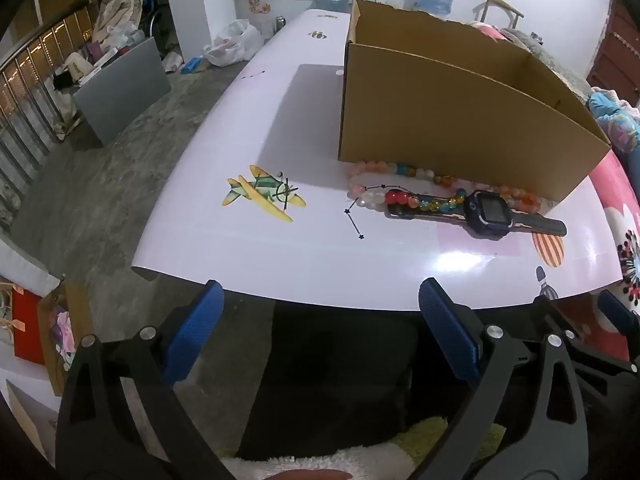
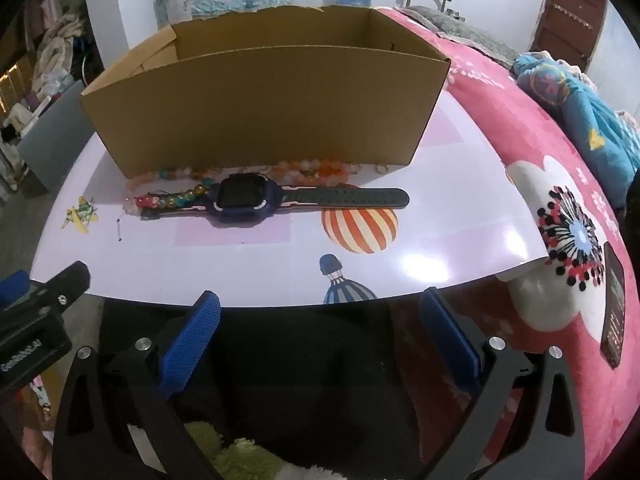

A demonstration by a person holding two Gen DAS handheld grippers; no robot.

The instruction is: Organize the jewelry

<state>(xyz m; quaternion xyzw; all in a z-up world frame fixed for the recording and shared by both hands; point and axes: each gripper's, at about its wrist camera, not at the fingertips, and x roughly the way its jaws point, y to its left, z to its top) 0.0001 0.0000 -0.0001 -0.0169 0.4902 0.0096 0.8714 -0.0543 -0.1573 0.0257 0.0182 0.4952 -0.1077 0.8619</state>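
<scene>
A blue smartwatch (image 1: 490, 210) with a dark strap lies on the white table (image 1: 280, 248) in front of an open cardboard box (image 1: 448, 120). A bracelet of multicoloured beads (image 1: 424, 200) rests on its left strap end, and pink and orange bead strings (image 1: 372, 168) lie along the box's front wall. The right wrist view shows the watch (image 2: 240, 198), the coloured beads (image 2: 176, 199), the orange beads (image 2: 316, 170) and the box (image 2: 264, 100). My left gripper (image 1: 320, 332) and right gripper (image 2: 320, 336) are both open and empty, short of the table's near edge.
The table carries printed pictures: a plane (image 1: 264, 194) and a striped balloon (image 2: 360, 230). A pink flowered blanket (image 2: 560, 200) lies to the right with a dark phone-like object (image 2: 614, 316) on it. A grey panel (image 1: 124, 88) and clutter stand on the floor at left.
</scene>
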